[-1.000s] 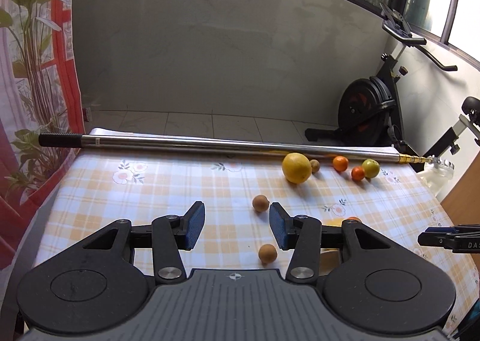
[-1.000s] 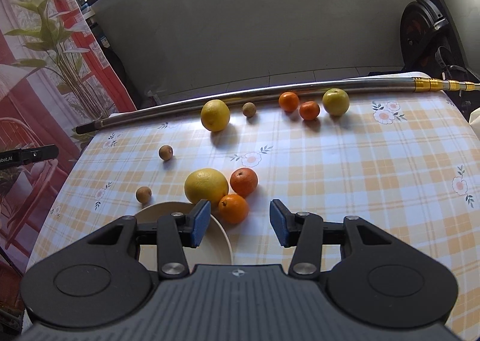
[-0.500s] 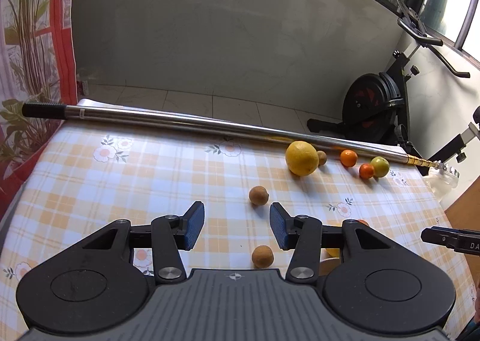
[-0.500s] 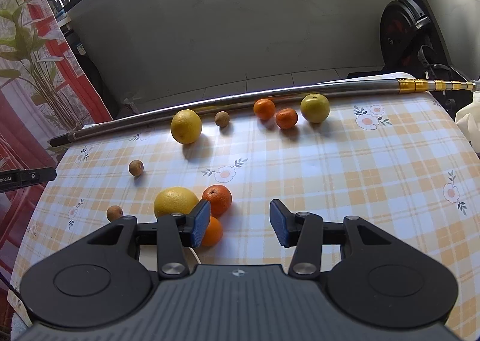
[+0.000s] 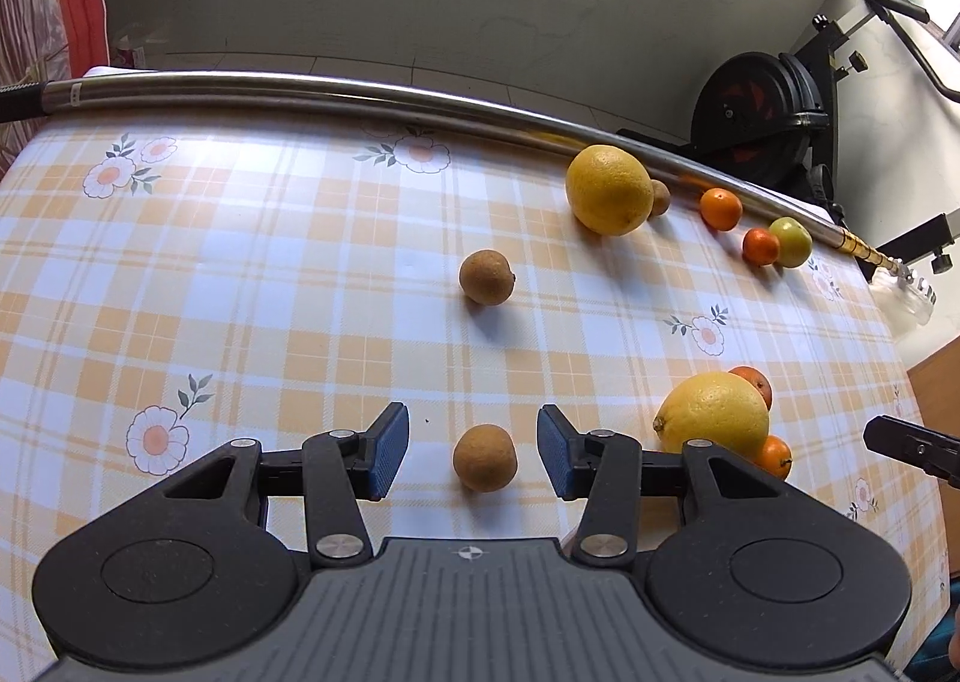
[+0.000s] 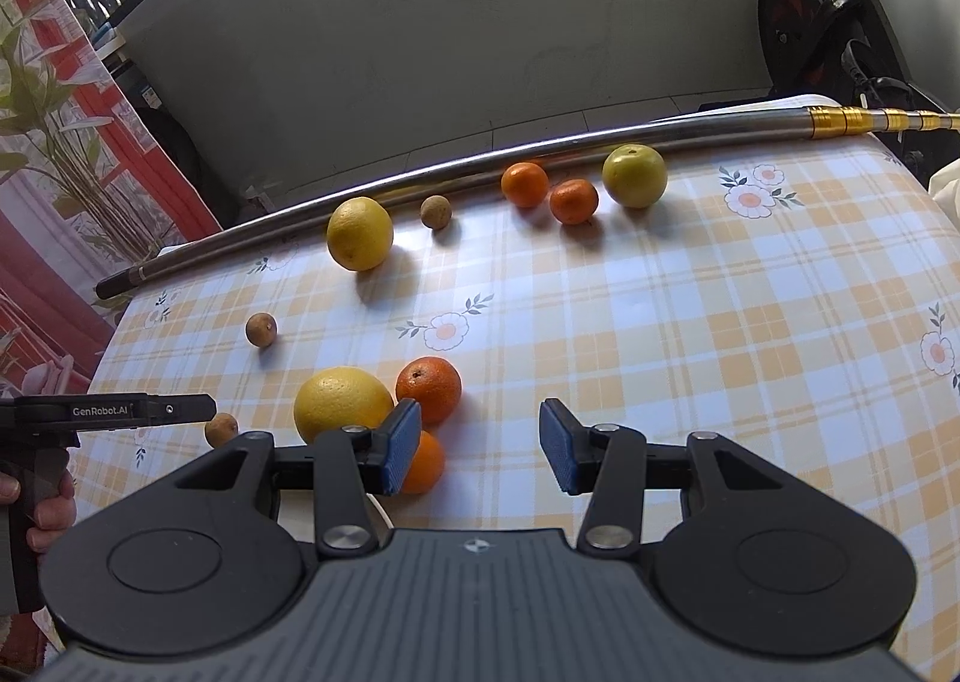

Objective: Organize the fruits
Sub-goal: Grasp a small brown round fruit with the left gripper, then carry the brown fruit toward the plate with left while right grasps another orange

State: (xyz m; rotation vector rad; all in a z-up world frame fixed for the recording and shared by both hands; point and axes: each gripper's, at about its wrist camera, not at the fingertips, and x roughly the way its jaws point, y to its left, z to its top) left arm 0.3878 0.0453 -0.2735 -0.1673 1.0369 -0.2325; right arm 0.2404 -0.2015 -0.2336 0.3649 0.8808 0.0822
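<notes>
Two sets of jaws spread and empty: left gripper [image 5: 474,451] straddles the near brown fruit [image 5: 484,457] on the surface [image 5: 252,286] without touching, so lower squarely and close gently across its middle, while right gripper [image 6: 479,451] hovers beside the oranges [image 6: 429,389].

- Bright daylight from windows behind; fruit casts soft shadows toward the cameras.
- Glare along the metal pole [image 5: 336,93].
- Strong fisheye bending at edges; focus sharp, no blur.
</notes>
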